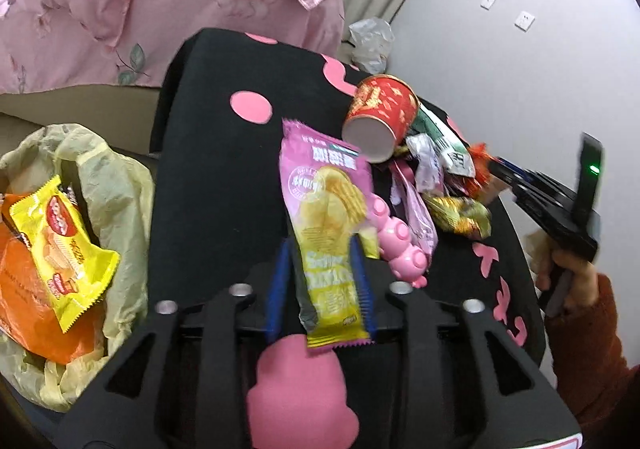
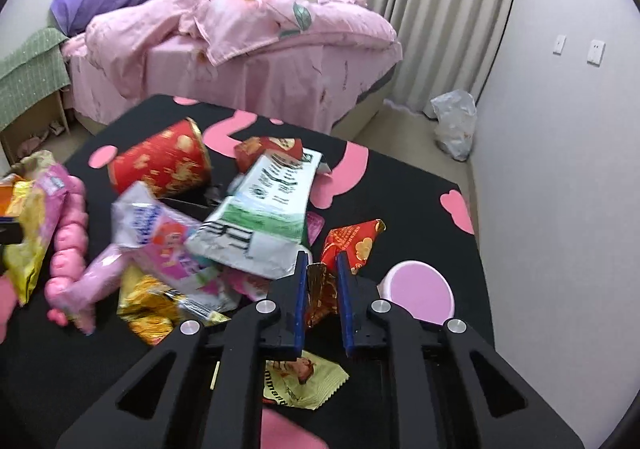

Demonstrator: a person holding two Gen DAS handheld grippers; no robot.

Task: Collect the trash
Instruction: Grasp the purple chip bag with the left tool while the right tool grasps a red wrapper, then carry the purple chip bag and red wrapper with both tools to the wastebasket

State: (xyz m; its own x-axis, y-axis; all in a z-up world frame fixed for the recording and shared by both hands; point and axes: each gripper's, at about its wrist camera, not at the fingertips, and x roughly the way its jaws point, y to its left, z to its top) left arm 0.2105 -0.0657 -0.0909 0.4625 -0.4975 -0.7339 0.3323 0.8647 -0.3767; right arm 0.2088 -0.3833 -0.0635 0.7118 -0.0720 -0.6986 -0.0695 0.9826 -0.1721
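Left gripper (image 1: 322, 281) tilted downward, jaws part-closed, pinching pink-yellow chip packet (image 1: 326, 217) over black table (image 1: 208, 177). Right gripper (image 2: 322, 289) angled down, jaws narrow, clamping crumpled red-gold wrapper (image 2: 352, 245) at trash pile edge.

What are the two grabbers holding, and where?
The left gripper holds the pink chip bag near its lower end. The right gripper pinches the red-gold wrapper by its crumpled end.
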